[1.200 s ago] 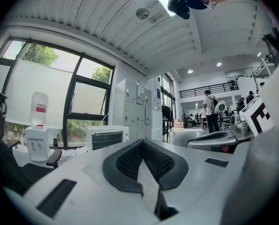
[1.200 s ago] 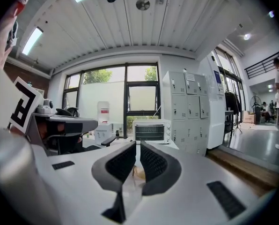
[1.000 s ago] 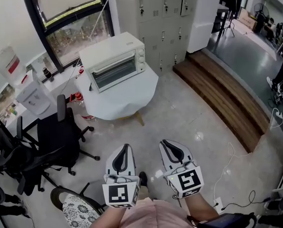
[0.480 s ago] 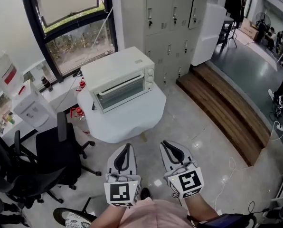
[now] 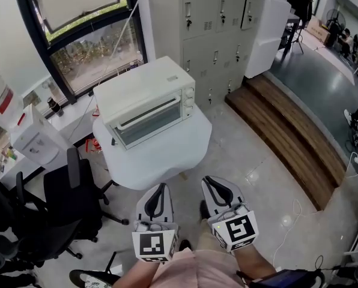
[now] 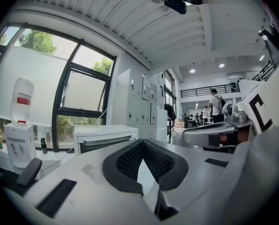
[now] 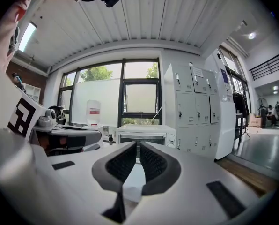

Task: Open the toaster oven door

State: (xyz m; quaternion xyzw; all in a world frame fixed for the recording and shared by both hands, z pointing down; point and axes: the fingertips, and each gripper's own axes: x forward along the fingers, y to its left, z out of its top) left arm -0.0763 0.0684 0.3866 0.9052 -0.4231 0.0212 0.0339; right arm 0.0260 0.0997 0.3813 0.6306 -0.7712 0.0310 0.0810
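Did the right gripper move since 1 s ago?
Yes. The right gripper has come forward toward the table; its tips now nearly reach the table's near edge.

Open floor (image 5: 245,155) reaches the table (image 5: 161,158) bearing the toaster oven (image 5: 146,104); office chair (image 5: 71,197) stands left.

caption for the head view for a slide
Left gripper and right gripper, shut and empty, held short of the closed toaster oven on a white table.

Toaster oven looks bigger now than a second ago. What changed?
The person has walked toward it: the toaster oven and its white table now sit nearer and lower in the head view, just ahead of the left tongs and right tongs. Nothing was grabbed or released. Both tongs stay shut and empty; the oven door is still closed.
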